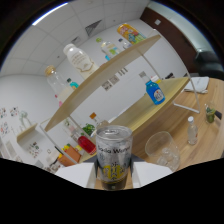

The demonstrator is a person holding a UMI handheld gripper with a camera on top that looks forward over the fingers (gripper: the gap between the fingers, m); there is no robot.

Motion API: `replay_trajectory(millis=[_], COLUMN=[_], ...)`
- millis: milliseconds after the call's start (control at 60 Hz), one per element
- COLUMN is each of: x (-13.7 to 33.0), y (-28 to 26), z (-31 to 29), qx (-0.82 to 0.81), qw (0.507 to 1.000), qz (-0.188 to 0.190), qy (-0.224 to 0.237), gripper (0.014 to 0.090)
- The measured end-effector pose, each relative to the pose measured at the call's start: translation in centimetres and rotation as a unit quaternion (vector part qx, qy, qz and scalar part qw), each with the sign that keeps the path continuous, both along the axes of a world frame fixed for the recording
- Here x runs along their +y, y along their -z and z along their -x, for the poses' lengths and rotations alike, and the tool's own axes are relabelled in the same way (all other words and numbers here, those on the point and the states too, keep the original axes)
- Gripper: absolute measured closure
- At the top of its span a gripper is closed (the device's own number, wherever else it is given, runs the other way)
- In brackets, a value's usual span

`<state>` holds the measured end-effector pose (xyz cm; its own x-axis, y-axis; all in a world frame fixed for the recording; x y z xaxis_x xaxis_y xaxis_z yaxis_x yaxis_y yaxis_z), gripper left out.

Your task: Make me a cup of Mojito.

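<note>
The fingers (pixel 114 172) squeeze the soda water can (pixel 114 155) (standing up straight), and the clear plastic cup (pixel 162 150) waits just beside it.

office-like room, panelled ceiling (pixel 60 25), wooden shelf (pixel 100 80) of bottles, wooden counter (pixel 165 115)

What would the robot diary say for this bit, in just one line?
step: carrying soda | gripper: shut on soda water can, lifted and tilted | plastic cup: on table beside can | soda poured: cannot tell
</note>
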<state>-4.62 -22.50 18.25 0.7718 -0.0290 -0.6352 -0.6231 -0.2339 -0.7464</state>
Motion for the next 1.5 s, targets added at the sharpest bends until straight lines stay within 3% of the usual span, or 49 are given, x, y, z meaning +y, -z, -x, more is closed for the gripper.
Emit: replay_trajectory(millis=[233,617,733,883,1033,1183,1317,1500], x=[1.6,1.8,1.9,1.9,1.6,1.4,1.8,3.1], y=[-3.4,-5.1,-4.9,-5.3,-7.1,-10.8,-11.5,-5.0], z=[-1.2,-3.9,-4.6,-4.5,-4.3,-4.2,-3.0,0.0], qx=[0.300,0.662,0.698,0.663,0.481,0.187,-0.027,-0.190], qw=[0.953,0.745,0.709,0.743,0.872,0.975,0.991,0.978], qz=[-0.037,-0.076,-0.079,-0.075,-0.076,-0.110,-0.124,-0.082], qy=[0.025,0.048,0.052,0.048,0.050,0.048,0.044,-0.004], gripper=[0.0547,0.0549,0.0551,0.0548,0.0548,0.0543,0.0545,0.0547])
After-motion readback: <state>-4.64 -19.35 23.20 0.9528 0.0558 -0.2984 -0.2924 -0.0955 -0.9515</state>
